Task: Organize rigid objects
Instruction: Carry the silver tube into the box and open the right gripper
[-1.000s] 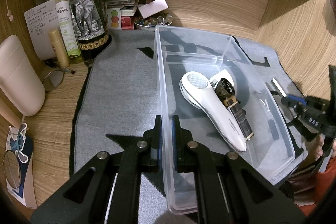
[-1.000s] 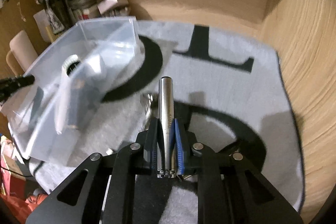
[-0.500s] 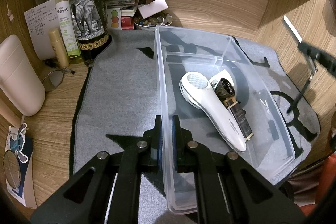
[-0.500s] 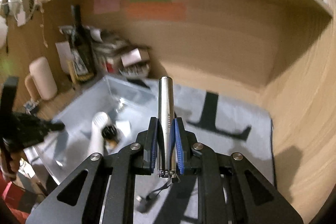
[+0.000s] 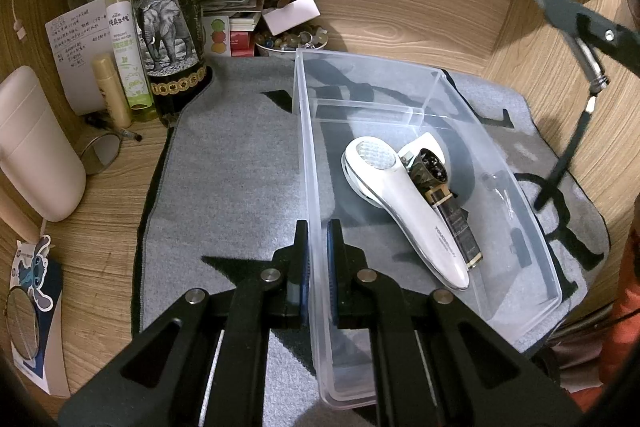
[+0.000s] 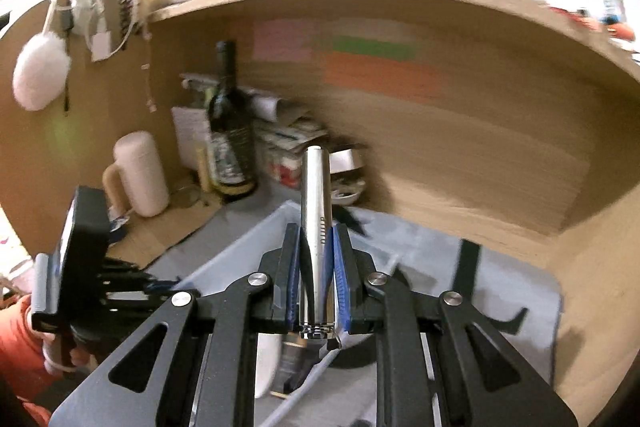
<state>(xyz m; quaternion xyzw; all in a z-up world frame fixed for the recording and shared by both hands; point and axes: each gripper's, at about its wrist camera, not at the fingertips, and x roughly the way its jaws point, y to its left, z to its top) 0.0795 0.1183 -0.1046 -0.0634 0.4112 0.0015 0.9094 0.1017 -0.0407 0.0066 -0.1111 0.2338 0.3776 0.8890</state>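
Grey mat — wine bottle, mug beside clear bin.

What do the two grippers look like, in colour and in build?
Both look alike. The left gripper and the right gripper have matte black angular linkage arms with cut-out slots, round silver pivot bolts, and flat black fingers lined with blue pads. No cables or markings show.
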